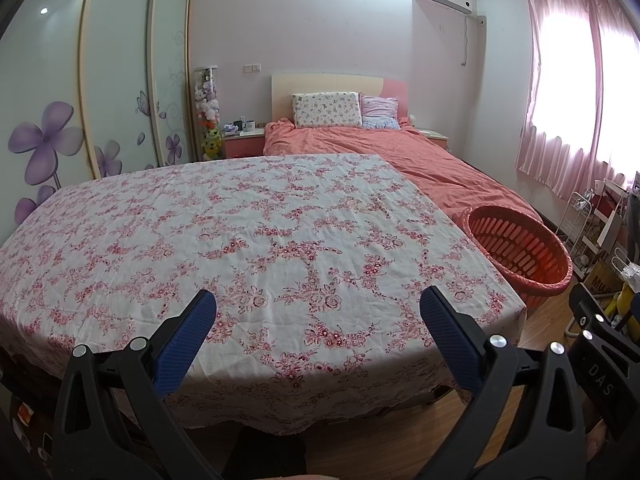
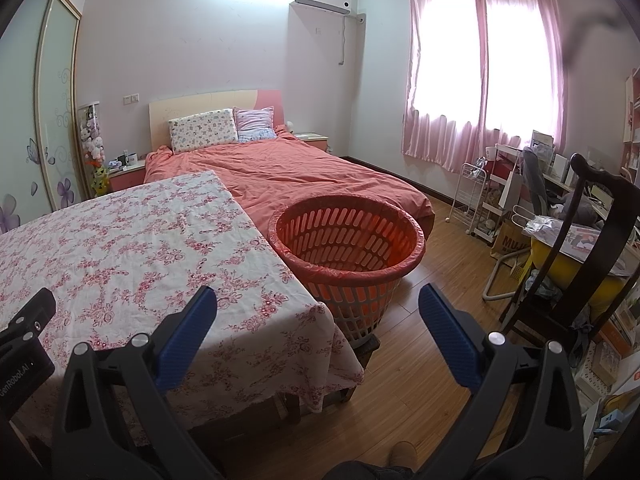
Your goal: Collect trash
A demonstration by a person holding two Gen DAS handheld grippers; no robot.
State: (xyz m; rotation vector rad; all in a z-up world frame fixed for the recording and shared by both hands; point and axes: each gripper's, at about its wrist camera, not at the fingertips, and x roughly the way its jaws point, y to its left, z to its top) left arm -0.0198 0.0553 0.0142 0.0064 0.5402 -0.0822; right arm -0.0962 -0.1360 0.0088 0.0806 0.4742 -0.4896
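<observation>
Both grippers held above the near edge of the table, which carries a floral cloth. Left gripper: tongs wide apart, nothing between the blue pads. Right gripper: tongs likewise wide apart and empty, aimed past the table's right near corner toward the basket. The orange slotted basket, lined with a reddish bag, stands on the floor just beside the right edge of the table, between the table and the foot of the bed. No trash visible on the cloth in either view; the basket's bottom is hidden from these angles, so I cannot tell whether anything lies inside. Judgement: either collection has not begun or the table is already cleared; the pictures do not settle which. Risks from here: (1) the cloth hangs loose over the near edge and right corner, so a low sweep with open tongs could snag and drag it; (2) the basket looks light and sits close against the hanging cloth, so a nudge from the right gripper might tip or shift it; (3) clutter at the far right by the dark chair and the white rack could be mistaken for trash; (4) small items dropped from height may miss the rim or catch on the liner.
</observation>
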